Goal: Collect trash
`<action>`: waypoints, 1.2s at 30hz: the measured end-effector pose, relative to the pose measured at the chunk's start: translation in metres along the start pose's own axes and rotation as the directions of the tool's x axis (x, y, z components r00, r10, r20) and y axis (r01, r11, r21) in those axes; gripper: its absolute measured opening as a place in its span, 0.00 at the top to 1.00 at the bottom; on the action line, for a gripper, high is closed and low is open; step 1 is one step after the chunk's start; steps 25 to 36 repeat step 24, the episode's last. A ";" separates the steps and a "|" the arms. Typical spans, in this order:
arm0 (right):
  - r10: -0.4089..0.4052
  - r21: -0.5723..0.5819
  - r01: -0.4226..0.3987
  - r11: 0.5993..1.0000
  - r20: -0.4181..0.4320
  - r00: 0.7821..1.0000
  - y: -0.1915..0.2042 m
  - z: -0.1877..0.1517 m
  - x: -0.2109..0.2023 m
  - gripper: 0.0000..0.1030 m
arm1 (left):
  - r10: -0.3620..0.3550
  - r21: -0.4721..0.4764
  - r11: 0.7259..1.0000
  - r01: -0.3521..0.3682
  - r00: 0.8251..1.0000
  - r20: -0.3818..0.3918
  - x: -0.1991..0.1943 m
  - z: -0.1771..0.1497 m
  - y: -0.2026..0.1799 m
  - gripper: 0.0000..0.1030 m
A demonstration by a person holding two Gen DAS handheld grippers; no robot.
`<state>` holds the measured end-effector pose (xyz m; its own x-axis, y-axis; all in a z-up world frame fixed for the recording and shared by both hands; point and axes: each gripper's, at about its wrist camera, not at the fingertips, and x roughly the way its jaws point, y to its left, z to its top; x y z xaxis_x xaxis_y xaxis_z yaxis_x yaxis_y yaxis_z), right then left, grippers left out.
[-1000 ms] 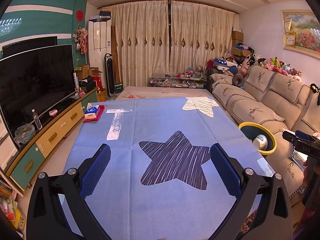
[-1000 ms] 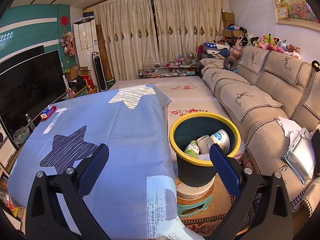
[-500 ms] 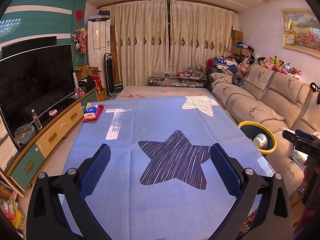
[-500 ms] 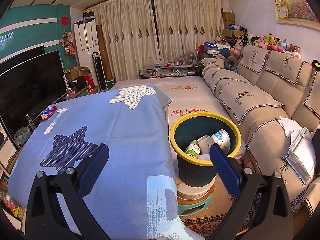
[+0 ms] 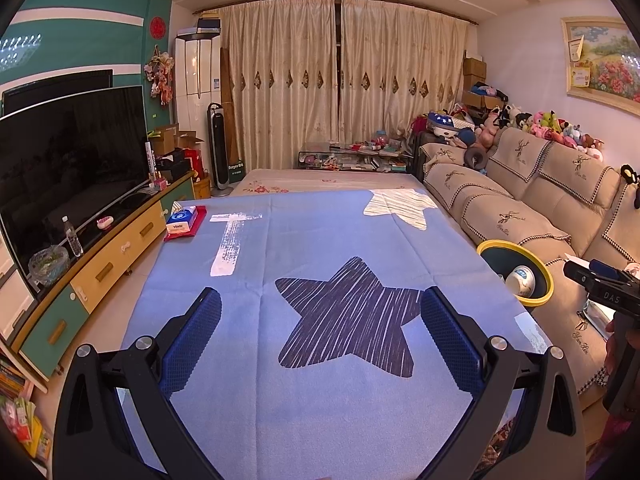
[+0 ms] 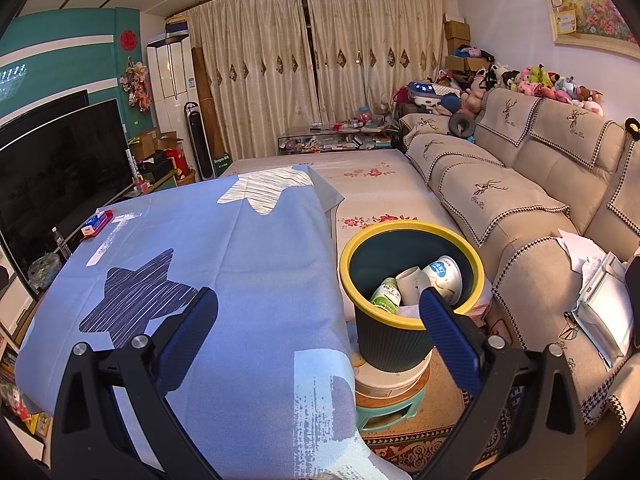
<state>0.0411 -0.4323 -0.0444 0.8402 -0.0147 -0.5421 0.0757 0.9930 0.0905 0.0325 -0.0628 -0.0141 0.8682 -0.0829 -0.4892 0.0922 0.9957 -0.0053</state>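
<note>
**Q:** Over the table, how do the two grippers stand?

**A:** Left gripper (image 5: 320,320): blue-padded fingers spread wide, nothing between them, above the blue cloth (image 5: 320,232) and its dark star (image 5: 348,316). Right gripper (image 6: 318,320): likewise spread and empty, over the cloth's right edge; its right finger (image 6: 448,336) overlaps the bin's near rim in the right wrist view.

**Q:** Where is the trash?

**A:** Inside the yellow-rimmed dark bin (image 6: 394,344), which stands on a round stool (image 6: 390,404) between table and sofa (image 6: 532,208). Visible inside: a green-labelled bottle (image 6: 386,296), a white cup (image 6: 410,282) and a white bowl with blue print (image 6: 442,276), lying close together.

**Q:** What is on the cloth?

**A:** A tissue pack (image 5: 182,220) on a red tray, at the far left corner, near the television (image 5: 68,160).
</note>
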 end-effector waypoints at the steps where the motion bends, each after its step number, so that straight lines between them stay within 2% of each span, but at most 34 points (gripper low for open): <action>1: 0.000 0.001 0.000 1.000 0.000 1.000 -0.001 0.001 0.001 0.07 | 0.000 0.000 1.000 0.000 1.000 -0.001 0.000 -0.001 0.000 0.05; 12: 0.004 0.005 -0.003 1.000 -0.005 1.000 -0.003 0.000 0.003 0.07 | -0.026 -0.015 1.000 0.026 1.000 -0.005 0.006 -0.004 0.000 0.05; 17: 0.036 0.003 -0.036 0.999 -0.016 0.999 0.002 0.004 0.014 0.07 | -0.010 0.001 1.000 0.010 1.000 -0.016 0.015 -0.001 0.003 0.05; 20: 0.078 -0.013 -0.078 0.997 -0.033 0.996 0.017 0.013 0.033 0.07 | 0.009 -0.010 1.000 -0.010 0.998 -0.057 0.038 0.006 0.015 0.05; 24: 0.132 -0.022 -0.134 0.991 -0.090 0.987 0.045 0.025 0.082 0.07 | 0.055 -0.036 0.998 -0.060 0.990 -0.133 0.096 0.011 0.041 0.05; 36: 0.132 -0.022 -0.134 0.991 -0.090 0.987 0.045 0.025 0.082 0.07 | 0.055 -0.036 0.998 -0.060 0.990 -0.133 0.096 0.011 0.041 0.05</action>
